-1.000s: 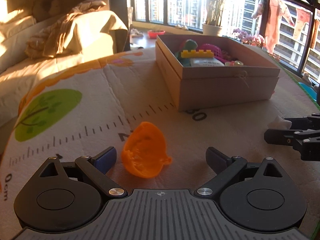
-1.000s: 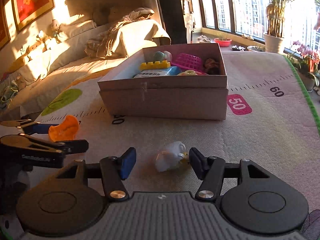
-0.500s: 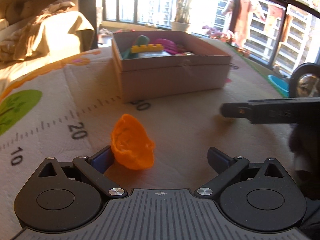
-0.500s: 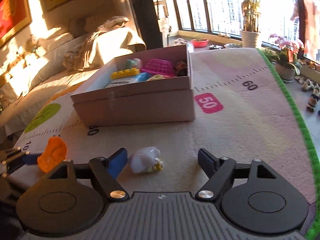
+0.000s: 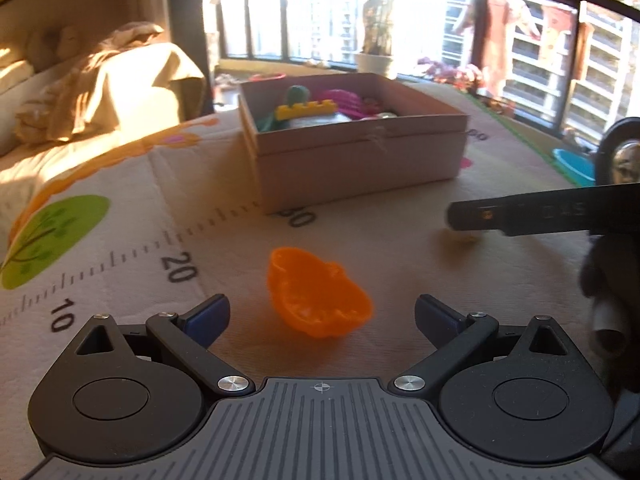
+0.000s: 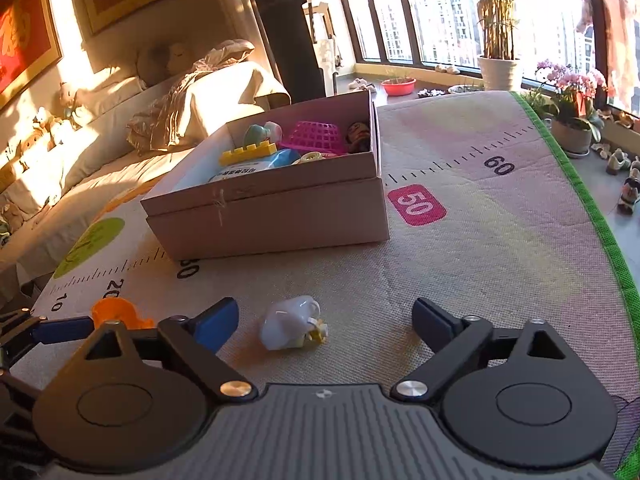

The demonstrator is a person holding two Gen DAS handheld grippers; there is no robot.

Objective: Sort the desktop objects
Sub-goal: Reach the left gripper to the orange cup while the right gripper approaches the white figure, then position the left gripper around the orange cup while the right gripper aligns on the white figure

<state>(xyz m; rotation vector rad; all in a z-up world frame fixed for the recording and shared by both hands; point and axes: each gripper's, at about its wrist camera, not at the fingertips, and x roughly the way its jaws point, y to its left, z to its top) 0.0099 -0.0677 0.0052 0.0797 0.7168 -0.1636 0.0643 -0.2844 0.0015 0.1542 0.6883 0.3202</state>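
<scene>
Play mat (image 6: 500, 264) with printed ruler carrying 1 open cardboard box (image 6: 280, 216) toward its far edge, holding a yellow brick (image 6: 248, 153), pink basket (image 6: 316, 136) and items partly hidden by the wall. Left gripper (image 5: 322, 316): spread, orange shell-shaped toy (image 5: 316, 300) lying loose between its fingers. Right gripper (image 6: 324, 320): jaws just opening, now wide; small white toy (image 6: 290, 322), shape unclear, untouched between them.
</scene>
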